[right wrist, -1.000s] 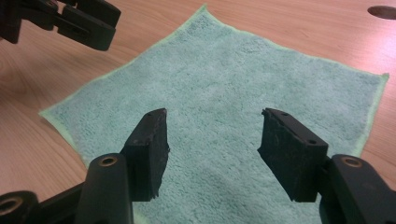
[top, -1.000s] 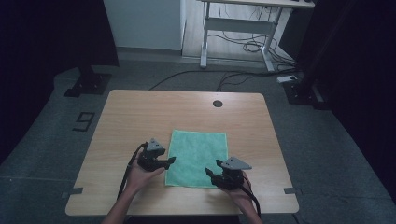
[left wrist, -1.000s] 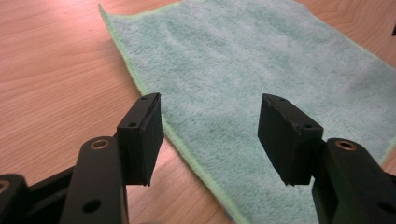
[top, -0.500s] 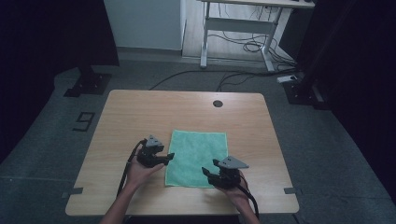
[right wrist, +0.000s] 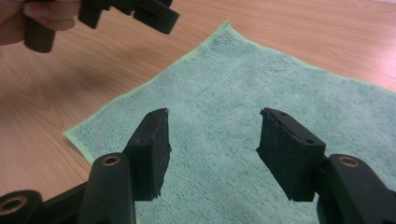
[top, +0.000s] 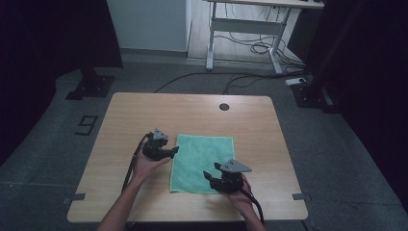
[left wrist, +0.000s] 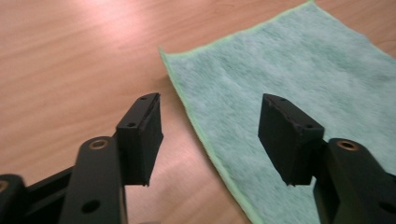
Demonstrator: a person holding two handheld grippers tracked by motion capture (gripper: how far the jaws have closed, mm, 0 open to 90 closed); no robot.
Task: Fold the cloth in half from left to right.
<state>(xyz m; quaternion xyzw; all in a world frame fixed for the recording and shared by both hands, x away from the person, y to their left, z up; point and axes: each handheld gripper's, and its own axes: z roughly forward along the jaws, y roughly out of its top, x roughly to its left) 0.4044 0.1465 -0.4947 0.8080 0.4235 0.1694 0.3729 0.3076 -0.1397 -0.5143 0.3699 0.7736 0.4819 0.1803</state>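
Right now your green cloth (top: 202, 162) lies flat and spread on the wooden table (top: 192, 113), a little below the middle of the high view, with its long sides running up and down the frame.

Your left gripper (top: 169, 153) sits just beside the cloth's left edge, at about mid-height of that edge, its tips pointing right toward the fabric. In the left gripper view its jaws stand spread with nothing between the pads; the cloth (left wrist: 299, 88) fills the right half of that frame, and its pale hem runs diagonally from the upper middle down to the lower middle, passing between the two jaws. One jaw hangs over bare table (left wrist: 70, 60), the other over the fabric. Whether the tips touch the surface is hard to judge from this angle; they look to be slightly above it.

Your right gripper (top: 210, 176) is at the lower right part of the cloth in the high view, tips pointing left over the fabric. In the right gripper view its jaws are likewise spread and pinch nothing, with the cloth (right wrist: 243, 93) lying under and beyond both pads. A corner of the cloth shows at the left of that frame, and your left gripper (right wrist: 140, 14), held in your hand (right wrist: 28, 18), shows at the upper left over bare wood.
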